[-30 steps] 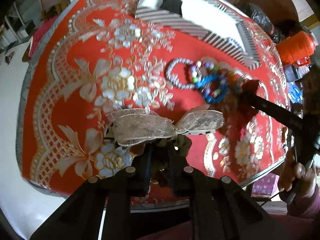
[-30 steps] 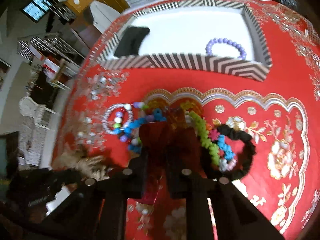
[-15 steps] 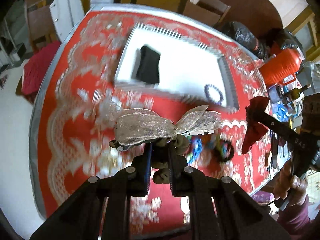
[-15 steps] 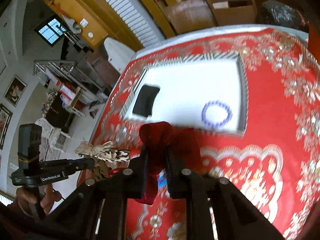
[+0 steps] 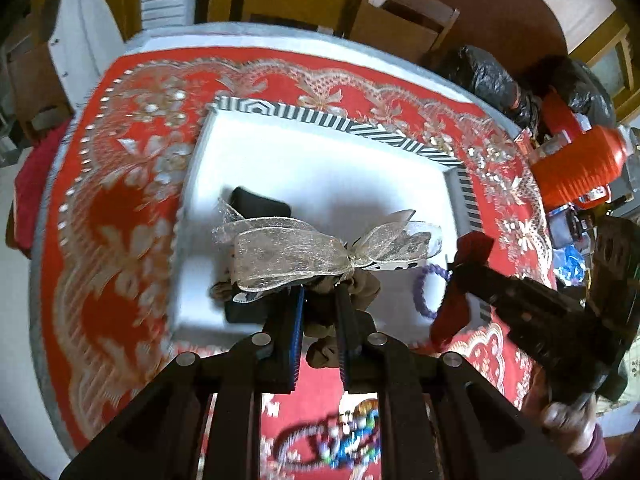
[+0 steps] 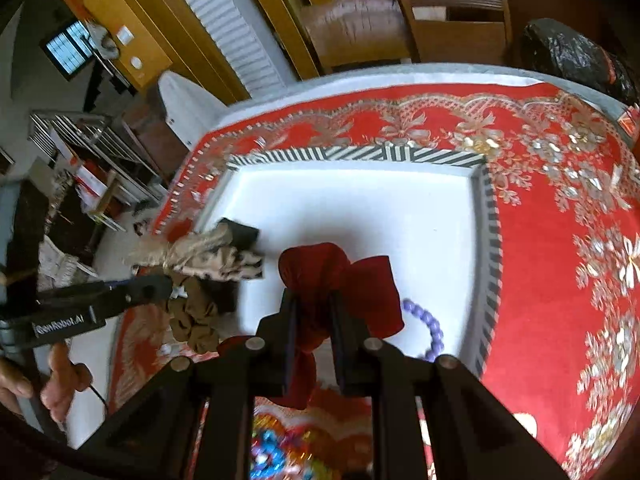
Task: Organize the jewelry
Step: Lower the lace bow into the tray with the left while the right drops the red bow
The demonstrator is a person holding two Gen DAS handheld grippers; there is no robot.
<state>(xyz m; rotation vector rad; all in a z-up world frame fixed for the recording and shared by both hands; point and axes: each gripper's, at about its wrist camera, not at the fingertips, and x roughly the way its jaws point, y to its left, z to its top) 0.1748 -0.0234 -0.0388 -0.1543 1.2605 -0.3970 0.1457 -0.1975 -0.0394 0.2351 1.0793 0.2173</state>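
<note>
My left gripper [image 5: 320, 300] is shut on a brown scrunchie with a sheer beige bow [image 5: 296, 252] and holds it above the near left part of the white striped-rim tray [image 5: 360, 128]. My right gripper [image 6: 312, 304] is shut on a red velvet bow scrunchie [image 6: 340, 272] and holds it above the tray's [image 6: 360, 156] near right part. The tray holds a black item [image 5: 260, 204] and a purple bead bracelet [image 6: 428, 320]. The left gripper with its beige bow scrunchie [image 6: 200, 256] shows at left in the right wrist view. The right gripper with the red scrunchie [image 5: 456, 312] shows at right in the left wrist view.
The tray sits on a red and gold patterned tablecloth [image 6: 560, 240]. Several bead bracelets [image 5: 344, 444] lie on the cloth below the grippers. An orange jug [image 5: 576, 168] and black bags [image 5: 488, 76] stand at the far right. Wooden chairs [image 6: 400, 28] stand behind the table.
Both grippers have risen from the cloth with their scrunchies and moved forward over the tray. The bracelet pile now lies behind and below them.
</note>
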